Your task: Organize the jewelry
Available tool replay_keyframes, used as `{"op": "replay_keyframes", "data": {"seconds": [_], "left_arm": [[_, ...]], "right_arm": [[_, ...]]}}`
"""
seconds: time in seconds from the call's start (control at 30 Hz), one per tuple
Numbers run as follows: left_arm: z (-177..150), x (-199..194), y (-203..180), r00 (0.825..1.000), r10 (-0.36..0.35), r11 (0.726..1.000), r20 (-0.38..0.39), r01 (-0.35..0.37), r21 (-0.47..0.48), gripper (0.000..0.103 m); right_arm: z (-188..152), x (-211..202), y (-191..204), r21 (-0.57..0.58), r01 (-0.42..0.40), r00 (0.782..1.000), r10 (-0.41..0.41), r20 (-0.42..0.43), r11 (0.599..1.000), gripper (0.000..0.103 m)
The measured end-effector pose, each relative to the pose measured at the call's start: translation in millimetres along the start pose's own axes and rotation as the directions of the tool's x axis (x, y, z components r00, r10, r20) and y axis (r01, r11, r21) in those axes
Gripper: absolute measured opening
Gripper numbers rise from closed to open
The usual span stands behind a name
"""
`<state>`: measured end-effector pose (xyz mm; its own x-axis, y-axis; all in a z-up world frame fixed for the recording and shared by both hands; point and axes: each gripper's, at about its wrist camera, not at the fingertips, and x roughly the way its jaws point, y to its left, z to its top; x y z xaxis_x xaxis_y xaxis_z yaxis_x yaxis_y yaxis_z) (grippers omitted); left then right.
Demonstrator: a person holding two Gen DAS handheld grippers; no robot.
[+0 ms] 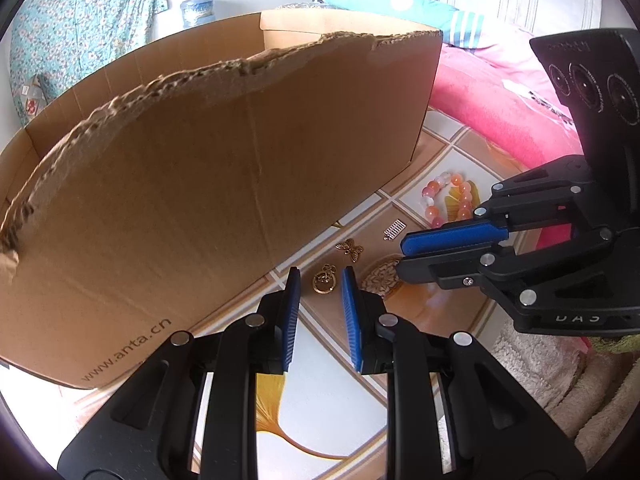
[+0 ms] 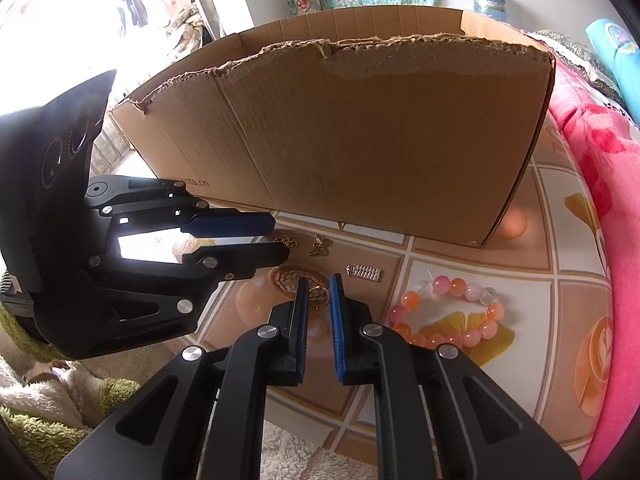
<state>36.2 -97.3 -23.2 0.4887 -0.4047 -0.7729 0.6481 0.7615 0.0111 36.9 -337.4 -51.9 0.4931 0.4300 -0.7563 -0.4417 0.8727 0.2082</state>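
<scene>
Left gripper (image 1: 320, 276): black arms with blue pads at the bottom middle of its own view. The gap between the pads is narrow. Nothing is pinched.
Gold ring charm (image 1: 323, 280): a small gold ring with a little gold flower on top. It lies on the table, seen in the gap just past the left tips. Touching or not, I cannot tell.
Right gripper (image 2: 319, 280): black arms with blue pads at the bottom middle of its own view. The gap is very narrow. A bit of the gold ring charm (image 2: 320, 293) shows between the tips. If the pads squeeze it, I cannot tell.
Gold butterfly charm (image 1: 349, 249): small and flat, a little farther along the table, close to the box.
Silver comb-shaped charm (image 1: 395, 229): tiny, with a row of bars, right of the butterfly.
Pink and orange bead bracelet (image 2: 444, 312): round shiny beads in a ring, lower right of the right view, lying on a yellow leaf picture.
Tiled table cover (image 2: 460, 248): shiny brown and white squares under all the jewelry.
Brown cardboard box (image 1: 224, 184): big, open on top, with a torn front edge. It stands behind the charms.
Pink blanket (image 2: 600, 208): far right, beside the table.
Flowery blue-green cloth (image 1: 80, 32): hanging far back, upper left of the left view.
</scene>
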Motion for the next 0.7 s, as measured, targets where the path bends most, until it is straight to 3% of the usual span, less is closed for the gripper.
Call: {"op": "replay_keyframes", "data": {"seconds": [0.3,0.7], "left_arm": [[1,2,-7,1.0,0.009,0.999,-0.003,-0.009,0.044,0.009],[0,-1,-7,1.0,0.03,0.998,0.005,-0.03,0.049,0.004]], "right_arm": [[0,-1,-9,0.006,-0.005,1.0,0.005,0.004,1.0,0.011],[1,-3,-11,0.008,-0.007,1.0,0.006,0.008,1.0,0.011]]}}
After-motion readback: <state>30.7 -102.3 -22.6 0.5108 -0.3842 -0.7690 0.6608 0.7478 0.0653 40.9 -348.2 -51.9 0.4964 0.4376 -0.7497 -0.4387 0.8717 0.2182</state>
